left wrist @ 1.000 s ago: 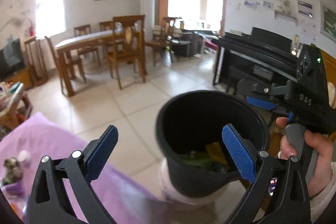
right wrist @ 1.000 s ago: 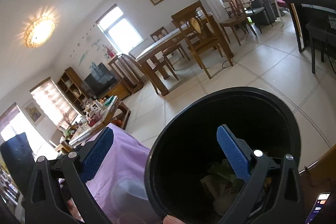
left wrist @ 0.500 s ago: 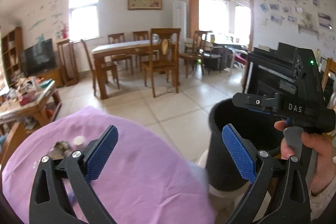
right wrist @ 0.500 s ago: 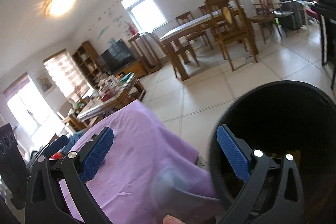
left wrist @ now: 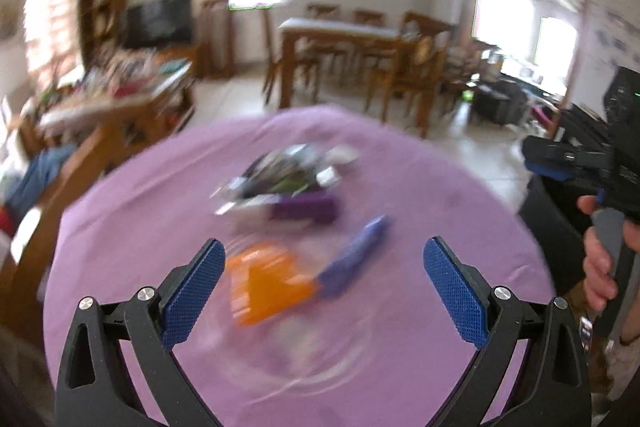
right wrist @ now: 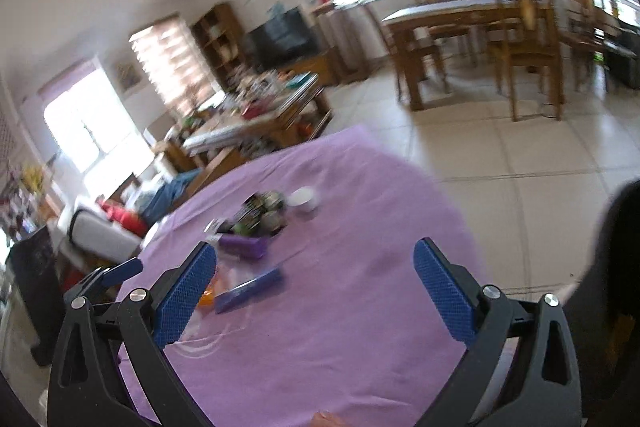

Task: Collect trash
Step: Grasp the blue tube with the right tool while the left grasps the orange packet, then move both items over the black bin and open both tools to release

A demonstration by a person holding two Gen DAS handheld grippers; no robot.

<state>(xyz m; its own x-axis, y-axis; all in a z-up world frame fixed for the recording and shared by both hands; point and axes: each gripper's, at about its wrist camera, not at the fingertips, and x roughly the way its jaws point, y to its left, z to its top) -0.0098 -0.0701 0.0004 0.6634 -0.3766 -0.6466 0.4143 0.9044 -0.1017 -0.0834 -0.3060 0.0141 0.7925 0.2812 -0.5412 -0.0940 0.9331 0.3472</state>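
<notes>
Both views swing left, away from the black bin (right wrist: 616,291), which a second ago filled the space between each pair of tongs. It now shows only as a dark edge at the far right of the right wrist view. The purple worktop (left wrist: 420,327) fills the frames instead. Litter comes into sight: an orange wrapper (left wrist: 266,277), a blue packet (left wrist: 354,259), a purple packet (left wrist: 306,209), and a heap of wrappers (left wrist: 280,171), all blurred.

Matt purple cloth (left wrist: 420,187) – glossy floor tiles (right wrist: 500,155) – crinkly foil wrappers (left wrist: 280,167).
</notes>
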